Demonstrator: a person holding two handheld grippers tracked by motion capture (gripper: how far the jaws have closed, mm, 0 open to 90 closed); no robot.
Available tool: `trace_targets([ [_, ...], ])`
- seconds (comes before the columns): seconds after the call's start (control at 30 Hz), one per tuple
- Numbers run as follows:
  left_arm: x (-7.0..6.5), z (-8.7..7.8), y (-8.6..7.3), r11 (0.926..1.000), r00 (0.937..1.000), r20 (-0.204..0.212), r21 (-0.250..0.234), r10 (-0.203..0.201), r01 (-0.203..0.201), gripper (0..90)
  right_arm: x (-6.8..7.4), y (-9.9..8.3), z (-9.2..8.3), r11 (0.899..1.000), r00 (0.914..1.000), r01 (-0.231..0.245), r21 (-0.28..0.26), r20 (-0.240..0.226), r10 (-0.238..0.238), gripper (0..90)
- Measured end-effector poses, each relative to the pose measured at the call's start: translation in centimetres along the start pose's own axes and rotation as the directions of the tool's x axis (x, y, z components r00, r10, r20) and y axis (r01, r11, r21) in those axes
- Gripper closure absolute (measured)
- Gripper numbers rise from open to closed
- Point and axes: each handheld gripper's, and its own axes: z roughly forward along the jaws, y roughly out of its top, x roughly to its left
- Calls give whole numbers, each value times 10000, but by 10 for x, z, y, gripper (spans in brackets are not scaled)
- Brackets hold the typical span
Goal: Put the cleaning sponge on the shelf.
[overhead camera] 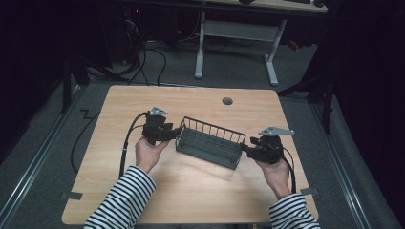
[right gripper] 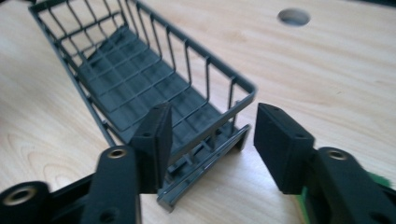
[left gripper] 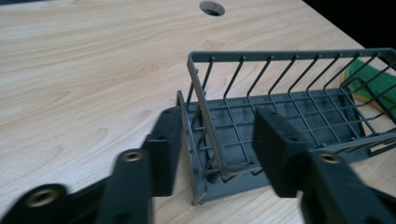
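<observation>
A dark grey wire basket (overhead camera: 210,142) stands empty in the middle of the wooden table (overhead camera: 191,191), set at a slant. My left gripper (overhead camera: 175,132) is at its left end, open, and its two jaws straddle the basket's end wall (left gripper: 205,121) without closing on it. My right gripper (overhead camera: 246,149) is at the other end, also open, with the basket's end rim (right gripper: 233,109) between its jaws. In the left gripper view a green and yellow sponge (left gripper: 373,81) lies beyond the basket's far end. In the right gripper view a green strip of sponge (right gripper: 303,205) shows under the right jaw.
A round cable hole (overhead camera: 227,101) sits in the table near its far edge. A white-legged desk (overhead camera: 234,33) and cables stand on the floor beyond the table. Bare wood lies in front of and behind the basket.
</observation>
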Motion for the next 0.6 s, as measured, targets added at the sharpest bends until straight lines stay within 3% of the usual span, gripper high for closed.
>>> trace_targets([
  [0.1, 0, -7, -2, 9996, 9999, 10, -241, 172, -172, 456, -2, -1, -4, 9997, 9999, -117, -219, 38, 118, 418],
  [0.2, 0, -14, -6, 9985, 9997, 42, -504, 234, -231, 432, -3, -8, -13, 9959, 9997, -216, -875, 82, 224, 435],
  [0.37, 2, -29, -19, 9958, 9996, -5, -871, 275, -275, 422, -8, -14, -20, 9961, 9993, -230, -856, 287, 255, 433],
  [0.57, 6, -48, -49, 9935, 9994, -330, -1128, 112, -148, 408, -20, -26, -29, 9904, 9979, -444, -1309, 400, 500, 447],
  [0.6, 9, -51, -61, 9942, 9985, -552, -1065, 59, -118, 406, -23, -28, -30, 9902, 9974, -494, -1304, 454, 557, 446],
])
